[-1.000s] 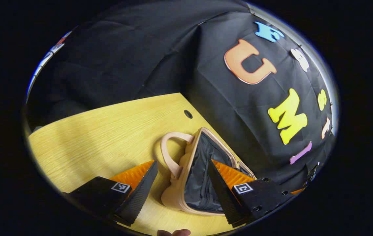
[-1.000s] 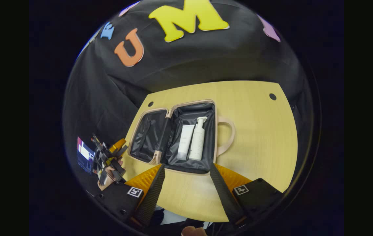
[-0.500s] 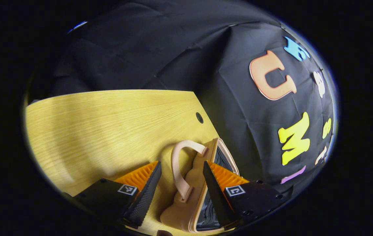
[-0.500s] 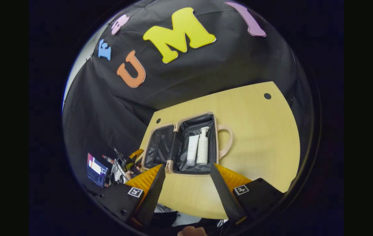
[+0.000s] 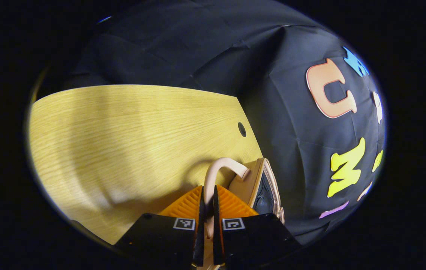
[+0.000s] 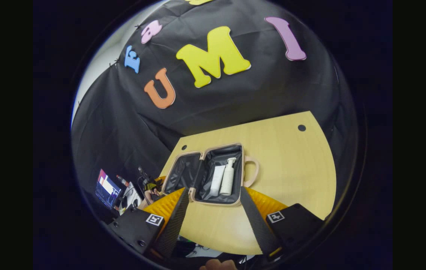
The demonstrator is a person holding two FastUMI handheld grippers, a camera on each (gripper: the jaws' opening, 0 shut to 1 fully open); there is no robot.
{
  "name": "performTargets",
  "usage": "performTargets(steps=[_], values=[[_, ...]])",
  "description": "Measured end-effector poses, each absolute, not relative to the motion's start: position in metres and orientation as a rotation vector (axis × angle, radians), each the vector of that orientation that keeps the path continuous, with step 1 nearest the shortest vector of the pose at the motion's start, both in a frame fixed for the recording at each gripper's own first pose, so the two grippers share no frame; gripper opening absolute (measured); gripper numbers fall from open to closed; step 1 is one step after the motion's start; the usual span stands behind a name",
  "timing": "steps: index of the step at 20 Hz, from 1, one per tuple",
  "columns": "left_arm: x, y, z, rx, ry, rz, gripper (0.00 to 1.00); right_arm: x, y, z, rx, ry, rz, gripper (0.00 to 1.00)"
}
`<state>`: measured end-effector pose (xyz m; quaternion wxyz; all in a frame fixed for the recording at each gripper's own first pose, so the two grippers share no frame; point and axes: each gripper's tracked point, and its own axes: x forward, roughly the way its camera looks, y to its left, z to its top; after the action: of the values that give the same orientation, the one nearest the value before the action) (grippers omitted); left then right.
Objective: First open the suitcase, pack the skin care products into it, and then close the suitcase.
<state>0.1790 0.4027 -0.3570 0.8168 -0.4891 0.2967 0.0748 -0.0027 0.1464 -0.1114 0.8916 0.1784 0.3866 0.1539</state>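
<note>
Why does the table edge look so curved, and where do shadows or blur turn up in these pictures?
Fisheye distortion bows the table in the right gripper view, where the suitcase and its two bottles look small but sharp; in the left gripper view, soft banded shadows cross the wood, a dark shadow pools beside the suitcase handle, and the close left gripper looks oversized.

Cloth-walled recording booth (image 6: 123,123), wooden table (image 6: 291,165)

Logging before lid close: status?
Left claw shut on handle. Right claw open, short of suitcase. Suitcase open; tube, pump bottle inside. No obstruction seen.
</note>
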Motion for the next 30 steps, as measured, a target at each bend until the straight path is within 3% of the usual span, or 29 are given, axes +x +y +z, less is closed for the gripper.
performTargets(steps=[4, 6, 7, 9, 11, 12, 17, 22, 23, 24, 28, 29, 30], values=[[0.181, 0.404, -0.328, -0.927, 0.596, 0.195, 0.07, 0.006, 0.100, -0.103, 0.297, 0.694, 0.200, 0.81], [0.182, 0.402, -0.290, -0.870, 0.542, 0.197, 0.06, 0.008, 0.077, -0.089, 0.293, 0.618, 0.138, 0.81], [0.183, 0.397, -0.270, -0.854, 0.513, 0.187, 0.06, 0.009, 0.069, -0.087, 0.296, 0.591, 0.115, 0.77], [0.181, 0.383, -0.226, -0.805, 0.458, 0.163, 0.06, 0.011, 0.050, -0.082, 0.299, 0.542, 0.066, 0.82], [0.177, 0.358, -0.177, -0.723, 0.400, 0.113, 0.06, 0.009, 0.036, -0.080, 0.296, 0.507, 0.039, 0.82], [0.174, 0.341, -0.158, -0.666, 0.383, 0.090, 0.06, 0.009, 0.029, -0.079, 0.290, 0.491, 0.027, 0.77], [0.155, 0.237, -0.081, -0.388, 0.309, -0.018, 0.06, 0.000, -0.008, -0.072, 0.270, 0.425, 0.007, 0.82], [0.143, 0.134, -0.065, -0.221, 0.282, -0.103, 0.06, -0.011, -0.042, -0.053, 0.141, 0.350, -0.021, 0.82], [0.140, 0.115, -0.068, -0.198, 0.280, -0.125, 0.07, -0.014, -0.049, -0.048, 0.122, 0.337, -0.029, 0.77], [0.139, 0.096, -0.069, -0.177, 0.280, -0.143, 0.07, -0.017, -0.055, -0.046, 0.119, 0.327, -0.038, 0.81], [0.140, 0.028, -0.086, -0.121, 0.300, -0.193, 0.06, -0.032, -0.086, -0.044, 0.135, 0.321, -0.085, 0.82], [0.138, 0.015, -0.092, -0.107, 0.304, -0.207, 0.06, -0.035, -0.095, -0.044, 0.128, 0.319, -0.102, 0.77], [0.137, 0.006, -0.101, -0.096, 0.312, -0.213, 0.06, -0.039, -0.105, -0.044, 0.116, 0.318, -0.119, 0.82]])
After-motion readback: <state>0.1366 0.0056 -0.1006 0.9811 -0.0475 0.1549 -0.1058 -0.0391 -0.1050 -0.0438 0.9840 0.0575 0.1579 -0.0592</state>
